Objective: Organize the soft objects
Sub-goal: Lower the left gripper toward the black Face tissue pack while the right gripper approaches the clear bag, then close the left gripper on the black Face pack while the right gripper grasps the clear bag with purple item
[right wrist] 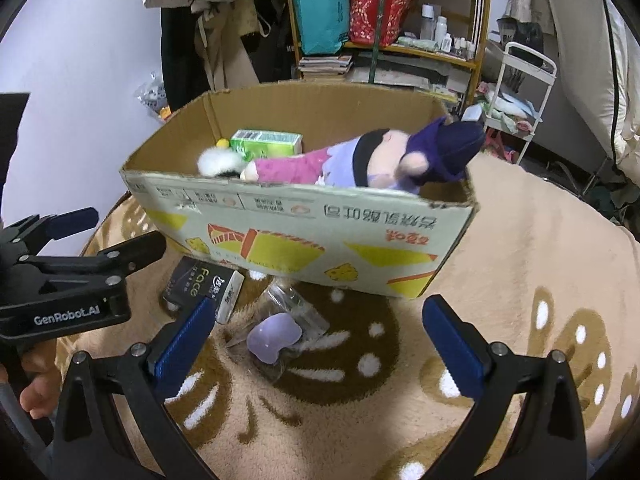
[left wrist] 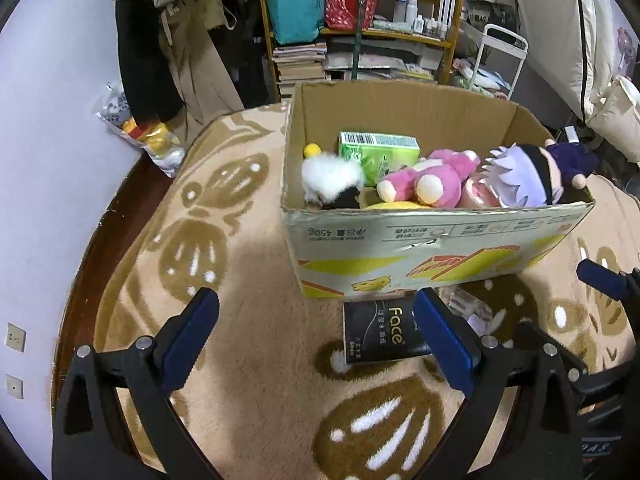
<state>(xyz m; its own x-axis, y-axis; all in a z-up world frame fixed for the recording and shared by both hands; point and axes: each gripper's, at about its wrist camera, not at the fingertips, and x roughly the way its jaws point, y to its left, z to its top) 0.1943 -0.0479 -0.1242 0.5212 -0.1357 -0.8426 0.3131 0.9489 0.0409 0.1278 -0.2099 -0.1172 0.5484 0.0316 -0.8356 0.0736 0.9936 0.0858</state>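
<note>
An open cardboard box (left wrist: 436, 236) stands on a beige patterned blanket (left wrist: 260, 320). Inside it lie a white fluffy plush (left wrist: 328, 178), a green tissue pack (left wrist: 380, 152), a pink plush (left wrist: 432, 182) and a white-haired doll in purple (left wrist: 532, 178). In front of the box a black "Face" tissue pack (left wrist: 380, 334) lies flat. Beside it is a clear packet holding a lilac soft piece (right wrist: 274, 338). My left gripper (left wrist: 316, 304) is open and empty, and its right finger is at the black pack's edge. My right gripper (right wrist: 320, 308) is open and empty above the lilac piece.
Shelves (left wrist: 360, 28) with bags, books and bottles stand behind the box, next to hanging coats (left wrist: 180, 48). A white trolley (right wrist: 520, 92) is at the back right. A bag with a yellow toy (left wrist: 152, 136) lies by the wall. A hand (right wrist: 36, 392) holds the left gripper.
</note>
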